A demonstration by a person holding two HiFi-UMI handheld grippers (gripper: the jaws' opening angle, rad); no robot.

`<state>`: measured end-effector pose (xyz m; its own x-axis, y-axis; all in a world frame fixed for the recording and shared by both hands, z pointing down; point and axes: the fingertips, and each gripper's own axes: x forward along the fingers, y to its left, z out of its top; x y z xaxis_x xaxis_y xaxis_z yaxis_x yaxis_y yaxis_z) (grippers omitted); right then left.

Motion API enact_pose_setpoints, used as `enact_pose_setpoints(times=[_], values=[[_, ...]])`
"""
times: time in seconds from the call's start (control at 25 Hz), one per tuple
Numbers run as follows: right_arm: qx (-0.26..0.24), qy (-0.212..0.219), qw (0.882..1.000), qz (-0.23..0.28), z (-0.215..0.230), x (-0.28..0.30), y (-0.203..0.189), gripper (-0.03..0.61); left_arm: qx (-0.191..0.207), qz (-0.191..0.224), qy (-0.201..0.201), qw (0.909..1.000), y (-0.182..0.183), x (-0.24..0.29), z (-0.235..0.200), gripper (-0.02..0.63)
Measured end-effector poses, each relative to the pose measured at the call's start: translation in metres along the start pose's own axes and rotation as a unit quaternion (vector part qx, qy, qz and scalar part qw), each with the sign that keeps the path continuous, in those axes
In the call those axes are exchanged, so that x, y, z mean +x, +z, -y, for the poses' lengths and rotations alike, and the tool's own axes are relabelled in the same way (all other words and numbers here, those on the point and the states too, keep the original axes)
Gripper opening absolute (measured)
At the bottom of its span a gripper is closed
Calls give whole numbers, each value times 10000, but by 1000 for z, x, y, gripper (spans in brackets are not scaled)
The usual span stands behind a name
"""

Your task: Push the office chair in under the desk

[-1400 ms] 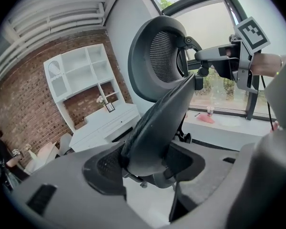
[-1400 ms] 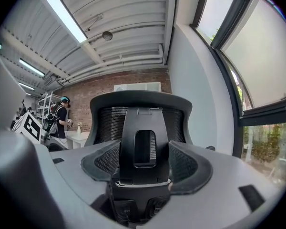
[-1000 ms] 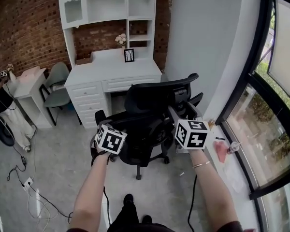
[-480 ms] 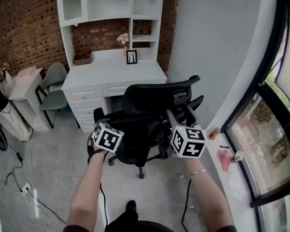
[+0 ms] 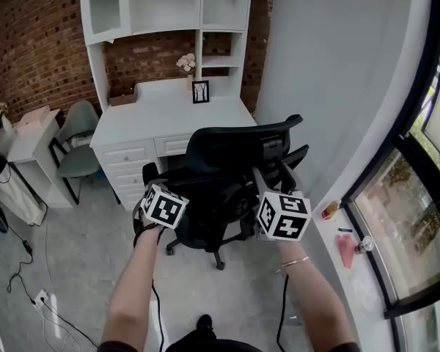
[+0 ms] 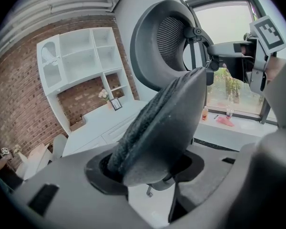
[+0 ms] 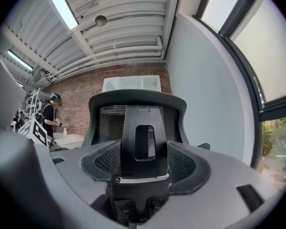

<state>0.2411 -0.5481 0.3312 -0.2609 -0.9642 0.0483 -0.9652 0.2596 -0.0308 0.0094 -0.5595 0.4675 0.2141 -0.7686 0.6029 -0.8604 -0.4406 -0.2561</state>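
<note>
Both forearms reach straight ahead, roughly parallel: left forearm (image 5: 132, 284), right forearm (image 5: 312, 299).
left gripper (image 6: 148, 165) tilts down onto the left armrest (image 6: 157, 123) — jaws wide, clamped across the pad.
right gripper (image 7: 143, 168) is held level behind the backrest, jaws closed on the centre spine (image 7: 131, 142), with the lumbar wings (image 7: 183, 166) sitting over both jaws.
office chair (image 5: 220, 189) faces the white desk (image 5: 169, 112), seat front just before the kneehole (image 5: 177, 160), right of the drawer stack (image 5: 128, 163). Backrest is toward the person; the chair is not under yet.
Clearance: grey wall (image 5: 330, 72) is close on the right, with the right armrest (image 5: 299, 155) near it and the windowsill (image 5: 352, 270) low along that side.
Left side is open floor — green chair (image 5: 77, 141) and small white table (image 5: 29, 130) stand well apart.
Cables (image 5: 29, 270) lie lower left, apart from the castors (image 5: 219, 264).
</note>
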Motion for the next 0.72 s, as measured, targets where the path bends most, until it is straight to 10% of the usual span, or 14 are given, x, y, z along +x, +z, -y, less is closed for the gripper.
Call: enact_pose_setpoints(times=[0.72], values=[[51, 8, 10000, 11, -38, 23, -4, 291, 14, 60, -262, 9996, -5, 20, -46, 241]])
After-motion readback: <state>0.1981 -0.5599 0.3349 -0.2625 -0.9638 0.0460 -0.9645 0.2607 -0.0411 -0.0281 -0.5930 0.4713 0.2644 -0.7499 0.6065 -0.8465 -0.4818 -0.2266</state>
